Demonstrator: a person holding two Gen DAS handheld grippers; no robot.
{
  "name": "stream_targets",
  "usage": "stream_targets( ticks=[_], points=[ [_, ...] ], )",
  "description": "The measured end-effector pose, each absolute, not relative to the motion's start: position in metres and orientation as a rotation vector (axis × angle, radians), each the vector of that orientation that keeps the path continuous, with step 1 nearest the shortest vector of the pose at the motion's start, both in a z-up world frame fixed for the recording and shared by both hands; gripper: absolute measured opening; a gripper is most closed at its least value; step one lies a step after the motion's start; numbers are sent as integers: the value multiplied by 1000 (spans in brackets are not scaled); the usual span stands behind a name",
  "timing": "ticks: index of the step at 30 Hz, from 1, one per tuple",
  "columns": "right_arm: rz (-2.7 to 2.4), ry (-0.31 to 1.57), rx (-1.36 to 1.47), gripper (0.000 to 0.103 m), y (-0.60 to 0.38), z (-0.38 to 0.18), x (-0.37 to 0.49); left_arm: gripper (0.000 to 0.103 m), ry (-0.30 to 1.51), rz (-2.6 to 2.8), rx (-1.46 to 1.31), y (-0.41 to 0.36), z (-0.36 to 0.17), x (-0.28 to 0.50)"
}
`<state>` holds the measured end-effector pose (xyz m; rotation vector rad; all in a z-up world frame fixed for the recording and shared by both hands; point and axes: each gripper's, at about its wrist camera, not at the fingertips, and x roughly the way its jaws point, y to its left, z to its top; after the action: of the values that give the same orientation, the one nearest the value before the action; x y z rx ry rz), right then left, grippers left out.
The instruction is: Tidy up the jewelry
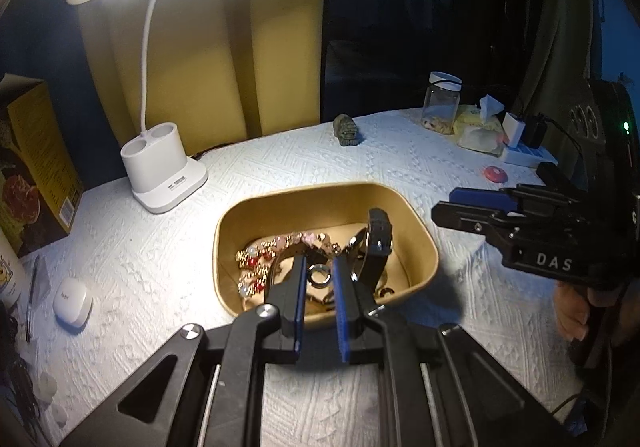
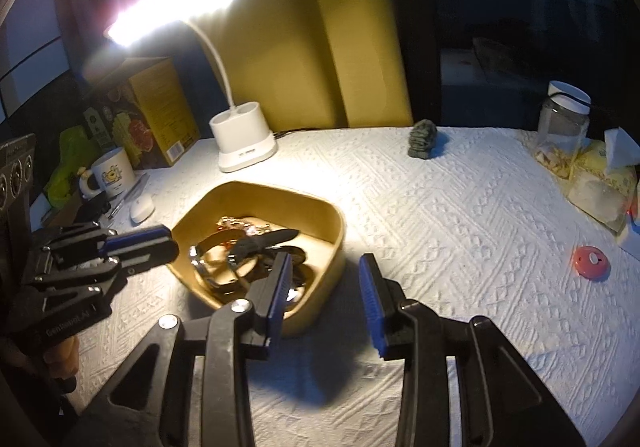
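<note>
Tan tray (image 1: 424,235) sits on the white bench near the lamp base (image 1: 164,171), full of tangled jewelry: a bead bracelet (image 1: 260,259), a black watch (image 1: 378,239). The left gripper (image 1: 319,287) hangs over the tray, jaws nearly clenched, holding nothing I can see. The right gripper (image 2: 325,287), just beside the tray, is released and empty. A pull on one piece could drag the others out, because they are hooked together.

Bare cloth (image 2: 460,207) right of the tan tray (image 2: 320,215) lies open; lamp base (image 2: 244,143) crowds behind.
</note>
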<state>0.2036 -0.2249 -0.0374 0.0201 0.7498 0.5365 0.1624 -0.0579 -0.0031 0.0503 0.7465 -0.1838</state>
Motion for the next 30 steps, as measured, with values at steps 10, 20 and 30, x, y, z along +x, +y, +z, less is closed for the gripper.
stream_targets(
  ticks=[10, 20, 30],
  points=[
    [508, 745, 70, 37, -254, -37, 222, 12, 752, -205, 55, -71, -3, 199],
    [491, 781, 91, 38, -265, -50, 242, 12, 809, -199, 13, -69, -14, 234],
    [486, 793, 80, 39, -260, -52, 242, 40, 809, -175, -18, -57, -14, 230]
  ],
)
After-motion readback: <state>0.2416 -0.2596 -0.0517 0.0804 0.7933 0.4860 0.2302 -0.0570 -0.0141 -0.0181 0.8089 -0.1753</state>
